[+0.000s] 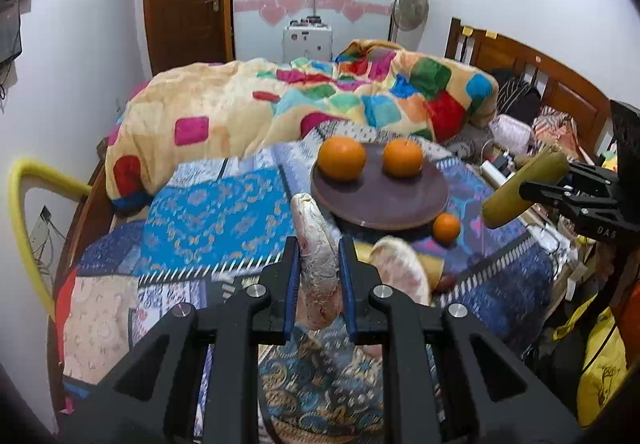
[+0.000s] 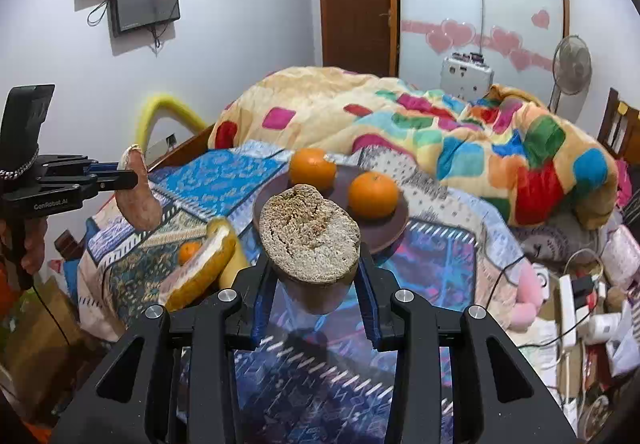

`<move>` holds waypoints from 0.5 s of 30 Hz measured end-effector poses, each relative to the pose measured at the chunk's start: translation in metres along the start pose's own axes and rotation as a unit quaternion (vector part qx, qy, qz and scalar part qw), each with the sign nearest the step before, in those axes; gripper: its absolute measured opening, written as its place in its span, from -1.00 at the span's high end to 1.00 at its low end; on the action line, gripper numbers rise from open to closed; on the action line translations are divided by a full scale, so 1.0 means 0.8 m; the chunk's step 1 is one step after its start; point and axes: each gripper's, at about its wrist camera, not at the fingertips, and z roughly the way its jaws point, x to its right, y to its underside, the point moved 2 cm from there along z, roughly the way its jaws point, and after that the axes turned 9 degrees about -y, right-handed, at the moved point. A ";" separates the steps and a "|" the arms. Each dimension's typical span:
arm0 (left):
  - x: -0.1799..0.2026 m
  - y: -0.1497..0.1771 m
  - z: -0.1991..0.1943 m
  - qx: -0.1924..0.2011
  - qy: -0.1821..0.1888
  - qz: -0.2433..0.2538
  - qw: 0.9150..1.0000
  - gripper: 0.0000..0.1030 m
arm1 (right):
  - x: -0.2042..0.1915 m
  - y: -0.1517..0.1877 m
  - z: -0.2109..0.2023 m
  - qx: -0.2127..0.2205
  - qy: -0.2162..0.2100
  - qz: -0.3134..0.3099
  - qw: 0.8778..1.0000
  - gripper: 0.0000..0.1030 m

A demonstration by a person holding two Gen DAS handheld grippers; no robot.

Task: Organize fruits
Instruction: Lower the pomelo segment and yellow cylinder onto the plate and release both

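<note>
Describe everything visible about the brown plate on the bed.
The brown plate is round, shallow and dark purplish-brown with a matte look and a thin raised rim. It sits flat on the patterned blue bedspread, below the colourful quilt. Two oranges rest on its far half, apart from each other; the near half is bare. A smaller orange lies off the plate, beside its near edge.

The left claw [image 1: 319, 256] is clamped on a pale pomelo segment [image 1: 318, 264] above the patterned bedspread [image 1: 224, 204]; beyond, two oranges [image 1: 342, 158] sit on a brown plate [image 1: 380, 200]; a smaller orange [image 1: 447, 227] lies beside it; the right claw [image 1: 532, 192] grips a yellow-green piece of rind [image 1: 524, 186].
</note>
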 end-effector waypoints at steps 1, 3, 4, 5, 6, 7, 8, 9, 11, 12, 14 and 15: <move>0.001 -0.004 0.001 0.003 0.003 -0.002 1.000 0.64 | 0.002 -0.004 -0.001 0.002 0.002 0.000 1.000 0.34; 0.005 -0.012 0.002 0.010 0.007 -0.004 1.000 0.64 | 0.006 -0.009 0.001 0.003 0.006 -0.002 1.000 0.34; 0.007 -0.017 0.004 0.013 0.009 -0.005 1.000 0.64 | 0.007 -0.011 0.003 0.003 0.009 -0.003 1.000 0.34; 0.009 -0.021 0.006 0.017 0.010 -0.005 1.000 0.64 | 0.010 -0.012 0.005 0.002 0.013 -0.006 1.000 0.34; 0.011 -0.028 0.010 0.020 0.012 -0.005 1.000 0.64 | 0.011 -0.013 0.008 0.000 0.015 -0.006 1.000 0.34; 0.012 -0.031 0.012 0.022 0.013 -0.004 1.000 0.64 | 0.014 -0.014 0.011 -0.001 0.015 -0.006 1.000 0.34; 0.015 -0.035 0.015 0.024 0.014 -0.005 1.000 0.64 | 0.017 -0.015 0.014 -0.001 0.014 -0.004 1.000 0.34; 0.017 -0.039 0.019 0.026 0.017 -0.004 1.000 0.64 | 0.019 -0.016 0.015 -0.002 0.013 -0.002 1.000 0.34; 0.022 -0.046 0.026 0.029 0.017 -0.002 0.999 0.64 | 0.024 -0.017 0.022 -0.004 0.010 0.000 1.000 0.34; 0.026 -0.048 0.030 0.030 0.017 -0.001 0.999 0.64 | 0.025 -0.017 0.026 -0.006 0.010 0.000 1.000 0.34; 0.030 -0.052 0.038 0.031 0.018 0.000 0.999 0.64 | 0.026 -0.017 0.032 -0.008 0.009 0.000 1.000 0.34; 0.031 -0.055 0.044 0.030 0.022 0.000 0.999 0.64 | 0.027 -0.016 0.036 -0.010 0.008 0.001 1.000 0.34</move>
